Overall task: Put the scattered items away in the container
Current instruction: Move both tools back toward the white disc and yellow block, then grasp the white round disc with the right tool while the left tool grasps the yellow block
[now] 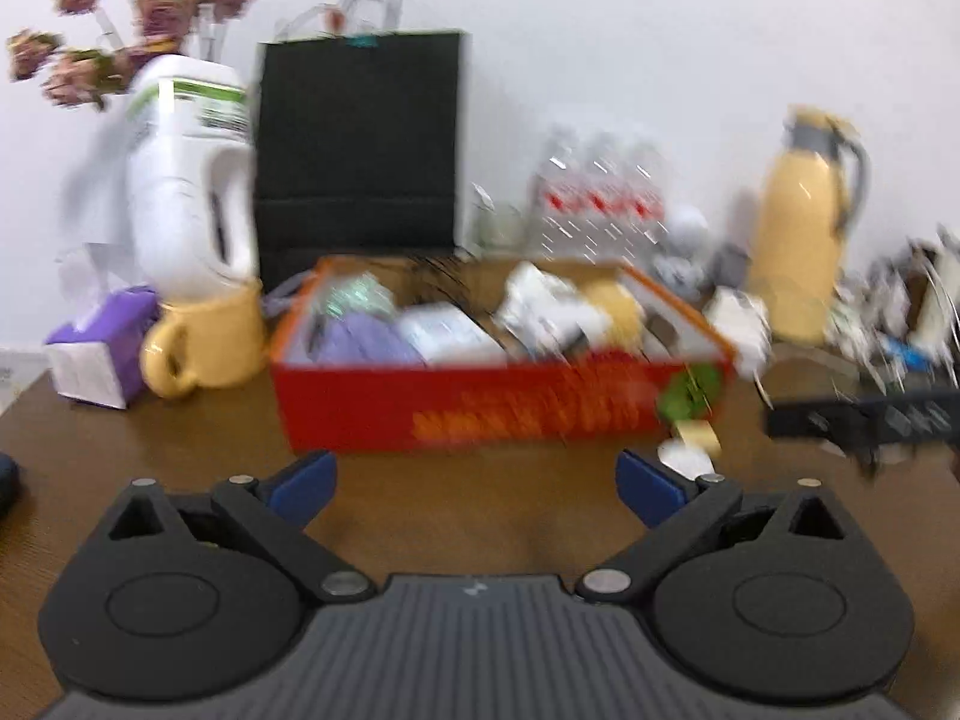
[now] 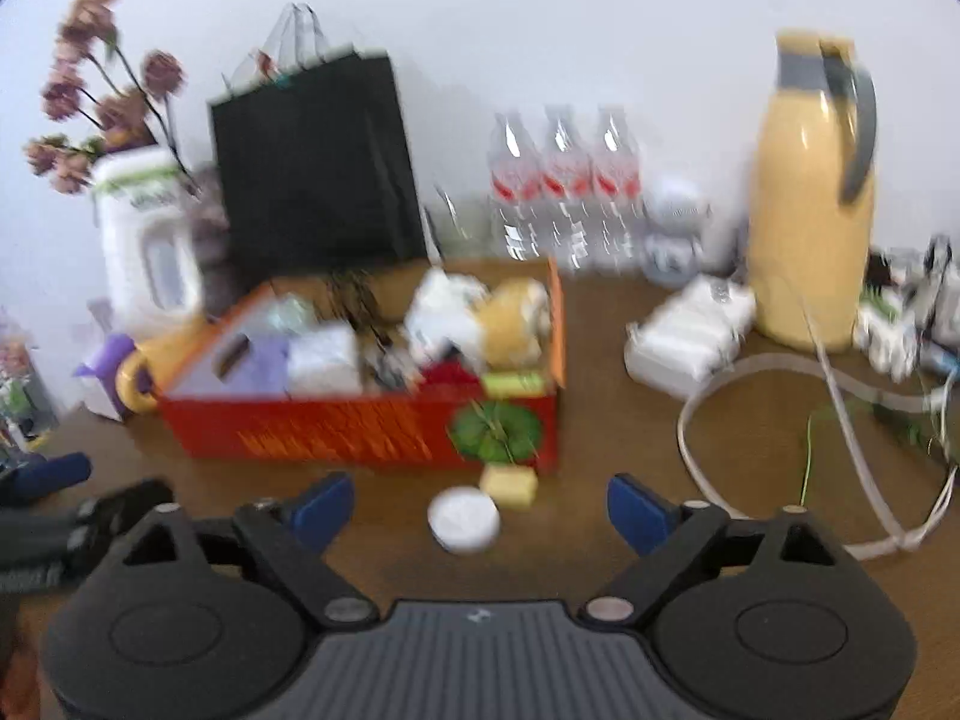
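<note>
Left hand-held gripper (image 1: 476, 483) hangs open and empty above the brown worktop (image 1: 198, 438), facing the red box (image 1: 480, 408) packed with items. From the right wrist, the right hand-held gripper (image 2: 480, 510) is open too, empty; a white round lid (image 2: 463, 519) and yellow block (image 2: 509, 485) lie just before the box (image 2: 336, 432)
</note>
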